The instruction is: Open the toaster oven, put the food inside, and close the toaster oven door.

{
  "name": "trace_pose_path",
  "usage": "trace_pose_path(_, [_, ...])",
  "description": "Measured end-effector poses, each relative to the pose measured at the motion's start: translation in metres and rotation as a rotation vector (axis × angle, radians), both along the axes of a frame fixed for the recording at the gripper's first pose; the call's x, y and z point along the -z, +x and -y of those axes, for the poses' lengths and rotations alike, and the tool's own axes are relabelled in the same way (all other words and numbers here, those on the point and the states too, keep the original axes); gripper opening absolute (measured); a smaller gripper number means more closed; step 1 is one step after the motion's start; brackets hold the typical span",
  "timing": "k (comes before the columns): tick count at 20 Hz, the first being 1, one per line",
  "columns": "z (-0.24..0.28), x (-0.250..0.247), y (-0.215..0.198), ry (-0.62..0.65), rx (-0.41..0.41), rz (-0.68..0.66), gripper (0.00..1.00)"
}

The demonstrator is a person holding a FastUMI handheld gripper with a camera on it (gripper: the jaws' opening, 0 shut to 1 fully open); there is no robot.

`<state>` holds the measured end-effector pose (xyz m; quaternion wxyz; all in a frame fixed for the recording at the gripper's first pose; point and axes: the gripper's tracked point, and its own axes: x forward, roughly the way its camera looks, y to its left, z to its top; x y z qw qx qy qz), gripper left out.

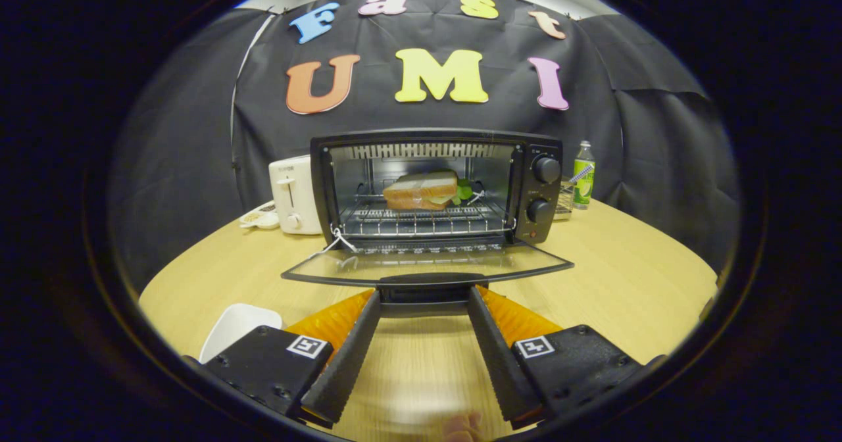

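wooden table (612, 284) under toaster oven (435, 189), white toaster (294, 195), bottle (583, 174), white dish (235, 327)

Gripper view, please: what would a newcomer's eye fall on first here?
First the toaster oven in the middle of the wooden table, its glass door folded down flat and a sandwich on the rack inside. Next the claw, open, with its fingertips at either end of the door's handle. A white toaster stands left of the oven, a green bottle to its right.
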<state>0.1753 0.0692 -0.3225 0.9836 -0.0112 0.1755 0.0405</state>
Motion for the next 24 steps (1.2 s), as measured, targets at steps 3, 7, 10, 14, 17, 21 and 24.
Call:
trace_pose_path(3, [0.0, -0.006, 0.0, 0.015, 0.003, 0.026, 0.89])
trace_pose_path(7, [-0.001, -0.011, 0.001, 0.02, 0.003, 0.059, 0.89])
trace_pose_path(10, [-0.003, -0.022, 0.002, 0.012, -0.002, 0.102, 0.89])
trace_pose_path(14, [-0.004, -0.039, 0.009, 0.013, -0.006, 0.149, 0.89])
trace_pose_path(17, [-0.006, -0.056, 0.015, 0.009, -0.014, 0.191, 0.9])
trace_pose_path(21, [-0.008, -0.073, 0.025, 0.003, -0.021, 0.233, 0.9])
trace_pose_path(24, [-0.008, -0.081, 0.031, 0.01, -0.024, 0.26, 0.9])
